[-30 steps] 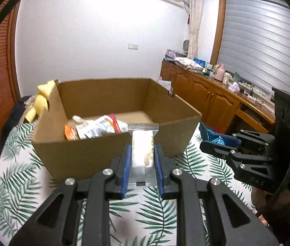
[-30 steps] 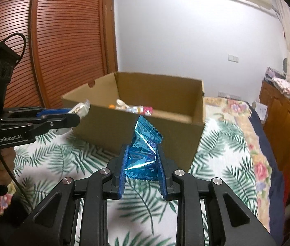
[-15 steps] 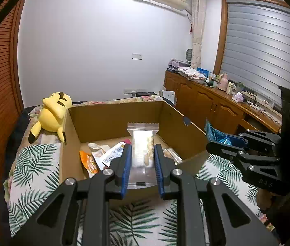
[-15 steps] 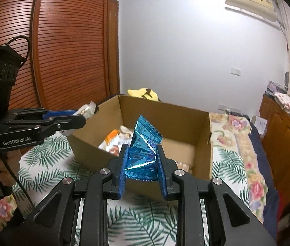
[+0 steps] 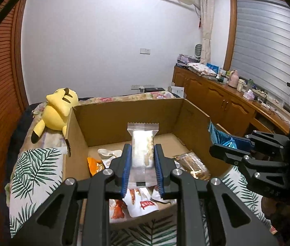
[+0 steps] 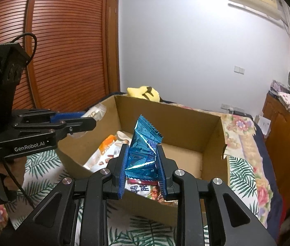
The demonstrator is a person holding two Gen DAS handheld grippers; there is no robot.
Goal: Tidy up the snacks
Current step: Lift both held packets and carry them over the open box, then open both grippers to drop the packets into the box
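Note:
An open cardboard box (image 5: 124, 112) stands on a leaf-print bedspread and holds several snack packets (image 5: 142, 205). My left gripper (image 5: 142, 153) is shut on a clear-wrapped snack bar (image 5: 142, 141) and holds it above the box's near part. My right gripper (image 6: 142, 153) is shut on a shiny blue snack packet (image 6: 142, 151) above the box's (image 6: 186, 123) near wall. The right gripper also shows in the left wrist view (image 5: 225, 143) at the box's right wall. The left gripper shows in the right wrist view (image 6: 87, 121) at the box's left wall.
A yellow plush toy (image 5: 56, 108) lies on the bed behind the box's left corner. A wooden sideboard (image 5: 227, 102) with clutter runs along the right wall. A wooden slatted wardrobe (image 6: 62, 41) stands on the left.
Both grippers have risen and moved forward from in front of the box to above its near edge, each still holding its packet. The inside of the box now shows.

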